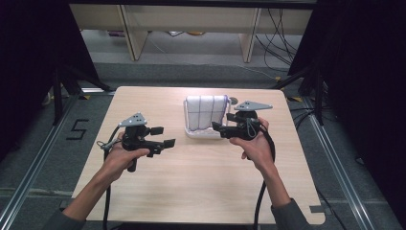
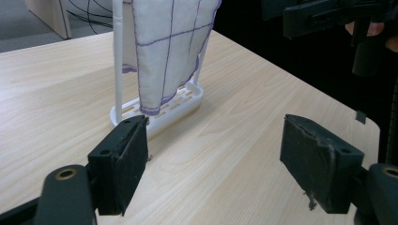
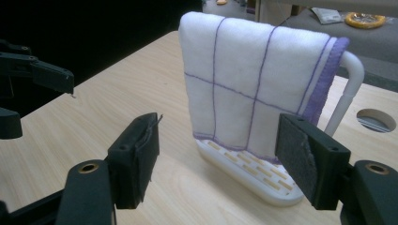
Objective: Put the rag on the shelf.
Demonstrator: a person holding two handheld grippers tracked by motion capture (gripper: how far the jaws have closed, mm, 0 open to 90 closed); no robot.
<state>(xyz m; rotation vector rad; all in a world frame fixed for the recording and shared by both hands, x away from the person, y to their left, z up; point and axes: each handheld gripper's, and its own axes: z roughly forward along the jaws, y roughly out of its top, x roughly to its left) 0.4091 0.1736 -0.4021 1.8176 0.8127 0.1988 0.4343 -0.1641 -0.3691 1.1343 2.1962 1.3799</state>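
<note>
- The left claw [image 1: 162, 136] is held in the person's left hand [image 1: 119, 155] above the near left part of the light wooden desk [image 1: 191, 191]; its jaws are seen well apart, with nothing between them.
- The right claw [image 1: 221, 123] is gripped by the right hand [image 1: 256, 143] over the right half of the desk, its jaws likewise spread wide and empty, pointed toward the rack.
- In the right gripper view, the black pads [image 3: 300, 159] are seen on either side of the towel without touching it.
- A white plastic rack [image 1: 203, 132] with a slotted base stands on the desk, just beside the right claw and a little beyond both hands.
- A white towel with purple grid lines and a purple edge [image 1: 207, 111] is draped over the rack's top bar and hangs down to just above the base.
- A round hole in the desk [image 3: 375, 119] is seen behind the rack.
- Beyond the desk, wooden furniture legs [image 1: 134, 33] and loose cables [image 1: 280, 38] are seen on the grey floor.
</note>
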